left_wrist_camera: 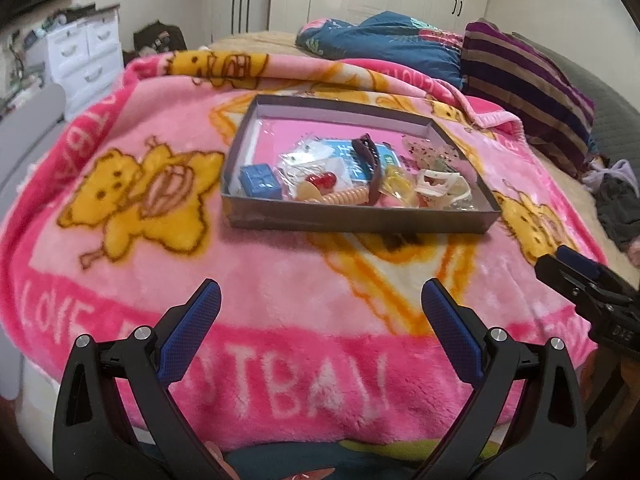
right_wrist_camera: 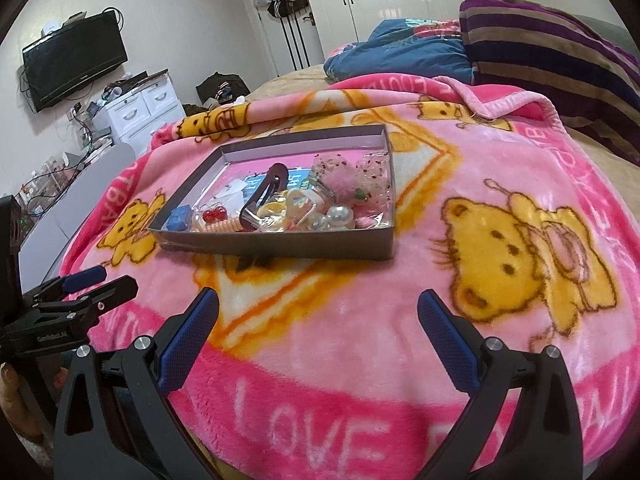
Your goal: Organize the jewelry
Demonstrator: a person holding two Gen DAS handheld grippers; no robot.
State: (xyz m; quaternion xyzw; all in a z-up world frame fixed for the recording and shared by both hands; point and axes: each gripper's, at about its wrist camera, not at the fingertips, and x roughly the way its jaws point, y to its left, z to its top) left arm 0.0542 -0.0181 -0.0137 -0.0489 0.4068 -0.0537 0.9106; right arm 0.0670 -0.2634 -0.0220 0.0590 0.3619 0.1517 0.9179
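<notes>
**On the bed: open tray of jewelry, both tools at rest before it**

On a pink blanket [left_wrist_camera: 132, 248] printed with yellow bears lies a shallow grey tray [left_wrist_camera: 360, 220], its long near wall facing both cameras. The jewelry is heaped against this near wall; the far half of the tray floor shows bare pink lining. From the left wrist view, the contents run left to right: a small blue box [left_wrist_camera: 259, 182] in the near left corner, a red bead piece [left_wrist_camera: 322, 179] in a clear bag, a ribbed peach coil [left_wrist_camera: 347, 197] touching the near wall, a dark brown clip [left_wrist_camera: 370, 164] standing tilted over the pile, a yellow piece [left_wrist_camera: 396, 184], and a white piece [left_wrist_camera: 440, 186] towards the right. The right wrist view adds large pearls [right_wrist_camera: 334, 216] and a pink pompom [right_wrist_camera: 340, 186] on the right side of the heap.

Left tool [left_wrist_camera: 320, 312]: fingers wide apart, holding nothing, poised above the blanket's near edge, well short of the tray.

Right tool [right_wrist_camera: 318, 312]: likewise spread wide and empty, also short of the tray. Each tool appears at the margin of the other's view, the two side by side and apart.

Behind the tray lie a blue quilt [left_wrist_camera: 384, 46] and a striped purple blanket [left_wrist_camera: 528, 80]; white drawers [right_wrist_camera: 140, 110] and a wall screen [right_wrist_camera: 74, 60] stand to the left.
</notes>
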